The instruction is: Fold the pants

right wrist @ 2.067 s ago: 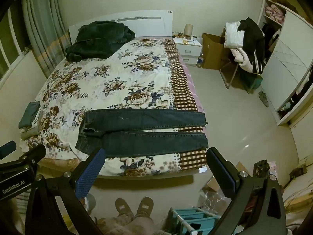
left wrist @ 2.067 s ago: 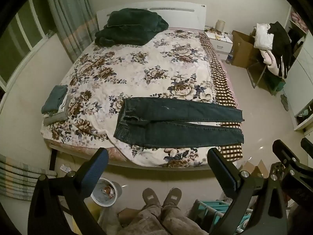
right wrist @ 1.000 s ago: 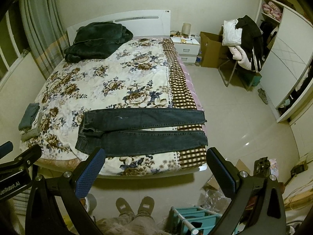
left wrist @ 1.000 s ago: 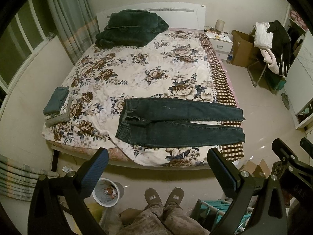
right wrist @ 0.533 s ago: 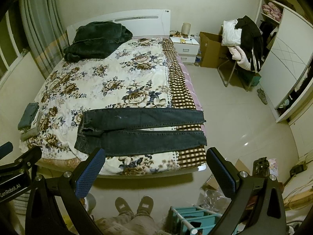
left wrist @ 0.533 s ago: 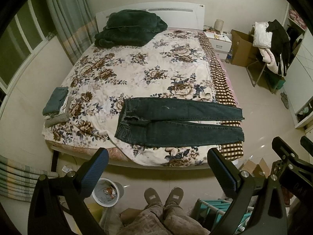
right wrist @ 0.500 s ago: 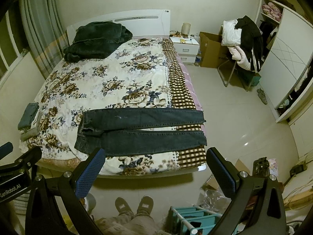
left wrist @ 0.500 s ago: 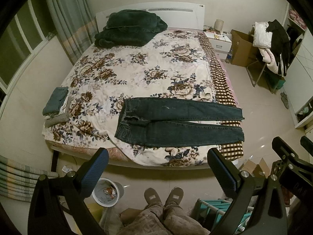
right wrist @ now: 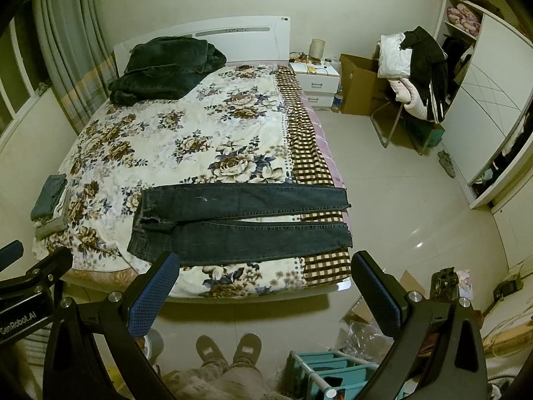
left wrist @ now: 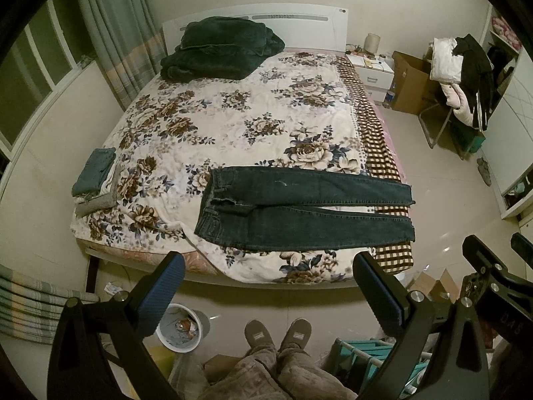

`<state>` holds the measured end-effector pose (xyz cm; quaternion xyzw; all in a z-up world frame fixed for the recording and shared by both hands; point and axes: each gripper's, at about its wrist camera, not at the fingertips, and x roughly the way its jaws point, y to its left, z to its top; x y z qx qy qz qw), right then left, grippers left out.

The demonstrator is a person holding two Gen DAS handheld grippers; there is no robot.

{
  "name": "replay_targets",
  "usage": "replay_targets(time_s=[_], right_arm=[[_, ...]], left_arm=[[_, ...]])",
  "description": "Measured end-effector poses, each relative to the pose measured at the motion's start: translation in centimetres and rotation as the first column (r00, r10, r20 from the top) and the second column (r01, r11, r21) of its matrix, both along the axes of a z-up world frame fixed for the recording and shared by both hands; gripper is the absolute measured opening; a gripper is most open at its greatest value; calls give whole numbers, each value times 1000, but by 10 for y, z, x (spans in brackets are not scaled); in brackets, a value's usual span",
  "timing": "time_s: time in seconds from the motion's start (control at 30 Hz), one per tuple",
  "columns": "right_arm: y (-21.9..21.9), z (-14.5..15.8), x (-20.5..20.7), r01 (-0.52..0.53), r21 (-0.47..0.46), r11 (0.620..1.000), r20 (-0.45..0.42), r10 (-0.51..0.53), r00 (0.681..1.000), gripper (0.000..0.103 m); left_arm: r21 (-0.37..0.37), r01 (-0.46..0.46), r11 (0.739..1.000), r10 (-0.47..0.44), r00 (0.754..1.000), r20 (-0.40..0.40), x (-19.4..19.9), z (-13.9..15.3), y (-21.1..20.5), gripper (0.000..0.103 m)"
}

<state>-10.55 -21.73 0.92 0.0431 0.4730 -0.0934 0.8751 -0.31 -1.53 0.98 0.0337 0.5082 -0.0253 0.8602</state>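
Note:
Dark blue jeans (left wrist: 299,206) lie flat across the foot of the bed (left wrist: 233,126), waist to the left, both legs stretched right to the checked edge. They also show in the right wrist view (right wrist: 240,220). My left gripper (left wrist: 269,286) is open and empty, held high above the floor in front of the bed. My right gripper (right wrist: 263,286) is open and empty too, beside it and equally far from the jeans.
A stack of folded clothes (left wrist: 96,180) sits at the bed's left edge. A dark green blanket (left wrist: 220,50) lies by the headboard. A white bin (left wrist: 181,328) and a teal rack (right wrist: 333,373) stand on the floor near my feet (left wrist: 276,336).
Both views have shifted only slightly. The jeans lie as before and both grippers stay open.

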Motion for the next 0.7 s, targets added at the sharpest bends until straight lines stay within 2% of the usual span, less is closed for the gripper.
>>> replay_targets(time_s=[0.43,0.5,0.7], right_arm=[[-8,-9,11,5,32,999,-20,-4,1000,103],[-13,-16,18,8,34,999,-19,-7,1000,103],[-33,-44,62,24,30,999,-27,-23,999,103]], left_arm=[[12,-23,1000,23,1000,14,6,6,-1,103],[12,-45,999,45,999,31,20,3,2,103],[45,-92,995,91,995,34,75,-34,1,103]])
